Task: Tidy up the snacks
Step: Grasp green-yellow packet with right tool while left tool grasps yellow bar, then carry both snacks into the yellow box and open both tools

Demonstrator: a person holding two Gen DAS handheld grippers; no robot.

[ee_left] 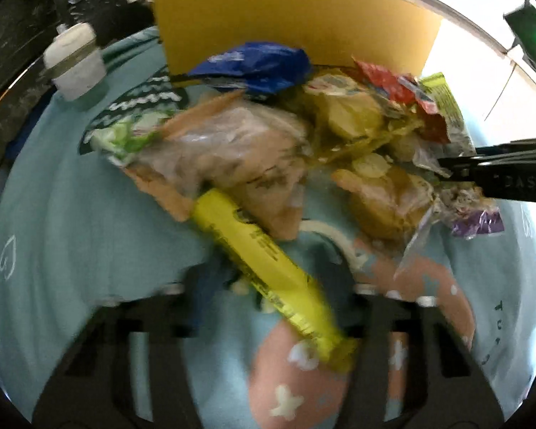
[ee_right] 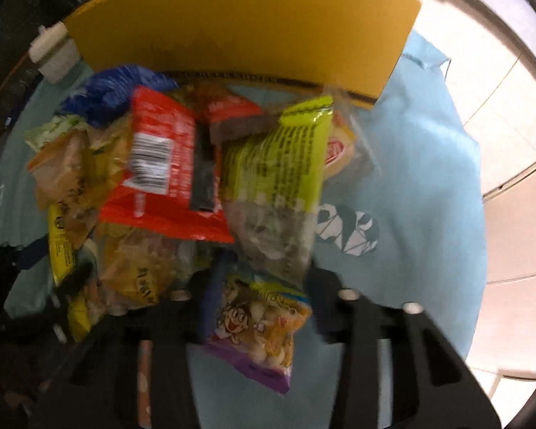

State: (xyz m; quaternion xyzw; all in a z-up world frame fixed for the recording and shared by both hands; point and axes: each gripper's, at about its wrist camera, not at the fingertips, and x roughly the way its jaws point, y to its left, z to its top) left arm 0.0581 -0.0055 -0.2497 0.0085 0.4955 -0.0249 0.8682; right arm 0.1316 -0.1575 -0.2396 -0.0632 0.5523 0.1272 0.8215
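A pile of snack packets lies on a light blue cloth (ee_left: 71, 232) in front of a yellow cardboard box (ee_left: 296, 25). A long yellow stick packet (ee_left: 268, 268) lies slantwise between the fingers of my left gripper (ee_left: 275, 286); blur hides whether the pads press on it. In the right wrist view my right gripper (ee_right: 264, 304) is shut on a purple and yellow snack packet (ee_right: 261, 329) with a cartoon face. That gripper (ee_left: 457, 169) also reaches in from the right edge of the left wrist view. A red packet (ee_right: 160, 157), a lime green packet (ee_right: 278, 153) and a blue packet (ee_left: 264, 64) lie in the pile.
A white lidded container (ee_left: 75, 64) stands on the cloth at the far left, beside the box. Pale floor tiles (ee_right: 511, 143) show past the cloth's right edge. The cloth to the right of the pile (ee_right: 411, 178) holds only a printed pattern.
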